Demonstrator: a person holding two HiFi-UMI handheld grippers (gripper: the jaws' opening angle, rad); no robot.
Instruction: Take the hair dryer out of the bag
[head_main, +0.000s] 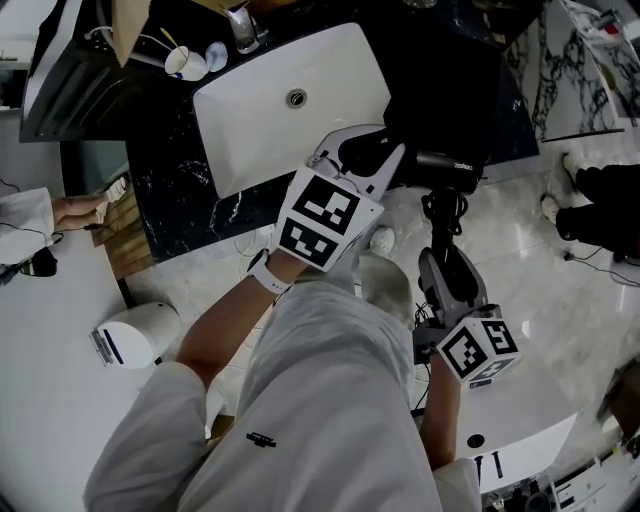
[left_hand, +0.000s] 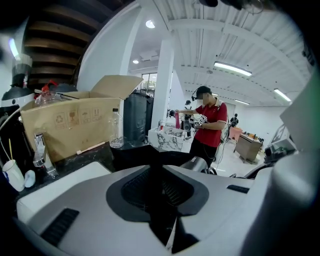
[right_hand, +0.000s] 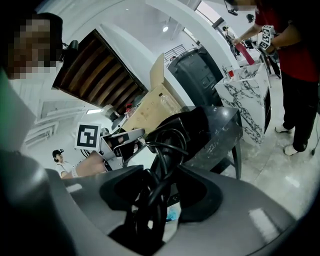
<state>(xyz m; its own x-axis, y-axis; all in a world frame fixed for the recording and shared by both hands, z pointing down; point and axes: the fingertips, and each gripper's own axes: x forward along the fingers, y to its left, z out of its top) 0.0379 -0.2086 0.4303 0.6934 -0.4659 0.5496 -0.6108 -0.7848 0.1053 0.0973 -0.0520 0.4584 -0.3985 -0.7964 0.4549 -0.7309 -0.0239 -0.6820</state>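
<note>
A black bag (head_main: 440, 80) stands on the dark counter right of the sink. The black hair dryer (head_main: 452, 168) hangs just in front of the bag, over the floor. My right gripper (head_main: 440, 248) reaches up from below and is shut on its handle and coiled cord (right_hand: 159, 170). In the right gripper view the dryer's body (right_hand: 186, 125) rises just past the jaws. My left gripper (head_main: 385, 150) points at the bag's near edge (left_hand: 145, 156), its jaws a narrow slit apart. I cannot make out any fabric pinched between them. The dryer's nozzle (left_hand: 197, 162) shows past that edge.
A white sink (head_main: 290, 100) with a faucet (head_main: 243, 25) and a cup (head_main: 185, 62) fills the black marble counter (head_main: 180, 170). Behind stand a cardboard box (left_hand: 75, 125) and a plastic bottle (left_hand: 116, 130). A person in a red shirt (left_hand: 209, 125) stands far off. A white bin (head_main: 135, 335) sits on the floor.
</note>
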